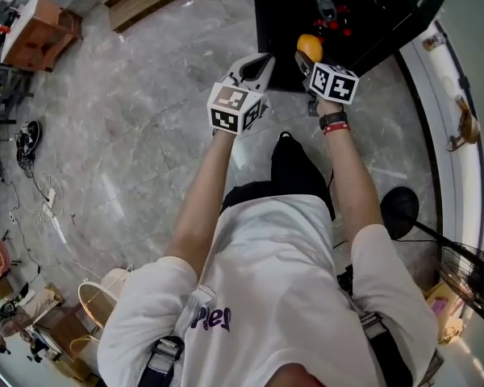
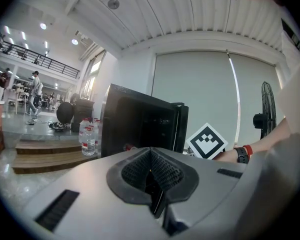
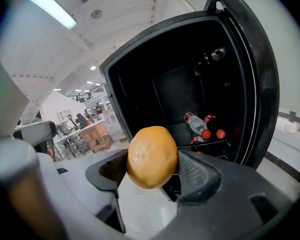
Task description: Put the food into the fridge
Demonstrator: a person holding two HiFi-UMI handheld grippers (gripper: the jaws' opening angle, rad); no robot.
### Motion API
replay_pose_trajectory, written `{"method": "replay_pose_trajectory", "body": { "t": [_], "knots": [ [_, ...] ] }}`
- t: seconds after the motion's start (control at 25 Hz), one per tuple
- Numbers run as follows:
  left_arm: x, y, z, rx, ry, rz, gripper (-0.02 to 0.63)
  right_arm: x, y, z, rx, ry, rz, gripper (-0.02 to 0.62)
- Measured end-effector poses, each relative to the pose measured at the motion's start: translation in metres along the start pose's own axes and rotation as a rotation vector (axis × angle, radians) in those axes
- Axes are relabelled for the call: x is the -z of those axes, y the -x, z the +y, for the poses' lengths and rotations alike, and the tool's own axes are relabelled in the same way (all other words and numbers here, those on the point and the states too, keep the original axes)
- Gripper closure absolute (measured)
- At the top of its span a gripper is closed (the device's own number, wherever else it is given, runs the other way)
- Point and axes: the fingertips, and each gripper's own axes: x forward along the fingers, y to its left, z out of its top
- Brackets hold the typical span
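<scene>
Right gripper [image 3: 155,171]: fingers pinch the orange [image 3: 152,156].
Orange: between those fingers, just in front of the open fridge [image 3: 165,86].
Beyond the fingers: bottles [image 3: 200,126] lying inside the fridge.
Left gripper [image 2: 151,179]: fingers pressed together, empty.

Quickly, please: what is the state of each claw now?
Left claw: closed, empty.
Right claw: closed on the orange.

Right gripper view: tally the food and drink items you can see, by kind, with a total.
Orange, held in the right gripper: 1
Red-capped bottles inside the fridge: 3
Total: 4
</scene>
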Motion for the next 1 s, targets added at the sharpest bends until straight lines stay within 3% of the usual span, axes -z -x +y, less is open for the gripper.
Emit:
{"method": "replay_pose_trajectory", "body": {
  "t": [0.24, 0.48, 1.0],
  "knots": [
    [0.013, -0.011, 0.01, -0.011, 0.011, 0.017, 0.588, -0.002, -0.023, -0.016, 0.006, 0.028, 0.02, 0.273],
    [0.009, -0.018, 0.016, -0.021, 0.074, -0.023, 0.588, -0.007, -0.046, -0.03, 0.002, 0.041, 0.028, 0.273],
    [0.014, -0.044, 0.034, -0.022, 0.049, -0.027, 0.588, -0.015, -0.1, -0.031, -0.03, 0.098, 0.049, 0.273]
  ]
}}
